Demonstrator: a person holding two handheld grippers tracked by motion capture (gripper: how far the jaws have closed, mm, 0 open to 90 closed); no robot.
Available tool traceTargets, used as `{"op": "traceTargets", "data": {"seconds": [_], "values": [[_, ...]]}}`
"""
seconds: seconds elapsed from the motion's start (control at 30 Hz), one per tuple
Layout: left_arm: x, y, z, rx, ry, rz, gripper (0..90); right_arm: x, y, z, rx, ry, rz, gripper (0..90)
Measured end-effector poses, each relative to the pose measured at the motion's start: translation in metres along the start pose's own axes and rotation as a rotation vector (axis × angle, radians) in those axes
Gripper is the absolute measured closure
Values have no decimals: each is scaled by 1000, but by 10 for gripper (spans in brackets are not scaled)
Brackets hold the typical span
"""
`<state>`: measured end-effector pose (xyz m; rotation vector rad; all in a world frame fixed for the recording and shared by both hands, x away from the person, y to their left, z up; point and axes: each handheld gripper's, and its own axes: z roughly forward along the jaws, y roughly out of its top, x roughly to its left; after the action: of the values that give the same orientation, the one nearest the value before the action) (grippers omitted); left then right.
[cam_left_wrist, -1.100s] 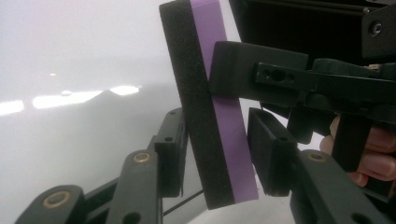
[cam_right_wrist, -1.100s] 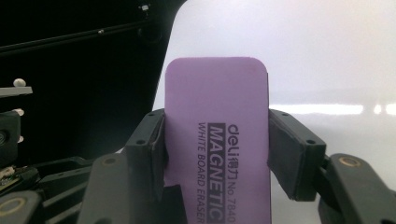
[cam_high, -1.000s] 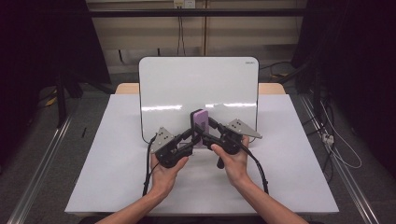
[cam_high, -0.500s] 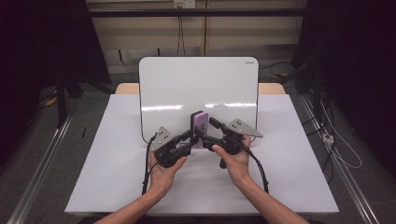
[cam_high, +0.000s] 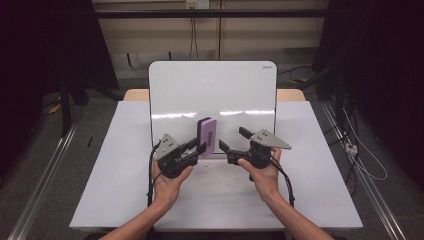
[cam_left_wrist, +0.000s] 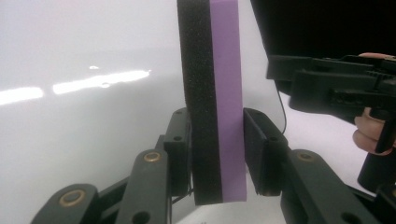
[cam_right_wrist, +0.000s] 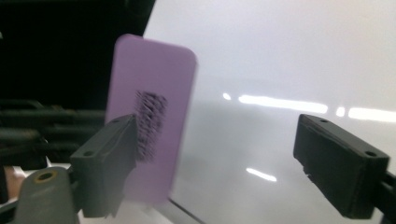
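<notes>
Above the table, the left gripper (cam_high: 196, 149) clamps a purple eraser (cam_high: 207, 137) upright before the whiteboard (cam_high: 212, 90), while the right gripper (cam_high: 232, 141), just opening, stands clear. Seen along the left jaws, pads pinch the eraser (cam_left_wrist: 212, 93) low; along the right, jaws gape beside it (cam_right_wrist: 149, 116), so it could tip during wiping

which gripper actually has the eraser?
The left gripper: its fingers clamp the purple eraser upright by both faces. The right gripper, beside it, has just been opening, nothing between its fingers.

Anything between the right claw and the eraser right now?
No. In the high view the right claw stands open beside the eraser, with only bare whiteboard behind the gap.
</notes>
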<state>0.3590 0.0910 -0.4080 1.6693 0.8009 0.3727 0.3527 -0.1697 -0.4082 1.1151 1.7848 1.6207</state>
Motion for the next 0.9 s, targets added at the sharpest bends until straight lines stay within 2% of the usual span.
{"op": "traceTargets", "data": {"seconds": [0.1,0.23,0.3,0.37,0.43,0.63,0.7,0.9], "values": [[2,3,-3,9,1,10,646,-5,-4,-8,16,-30,-32,118],[3,5,-6,14,0,2,647,-14,-10,-18,30,-54,-35,105],[4,6,-7,17,15,22,647,-17,-12,-22,36,-69,-28,105],[3,7,-9,26,38,54,647,-20,-13,-26,45,-77,-42,105],[4,7,-12,45,45,69,647,-22,-15,-31,62,-83,-62,103],[13,9,-21,85,87,105,647,-32,-23,-51,89,-124,-68,77],[16,10,-25,94,98,109,648,-36,-25,-58,91,-131,-56,70],[27,12,-37,110,140,112,649,-42,-30,-73,121,-169,-74,45]]}}
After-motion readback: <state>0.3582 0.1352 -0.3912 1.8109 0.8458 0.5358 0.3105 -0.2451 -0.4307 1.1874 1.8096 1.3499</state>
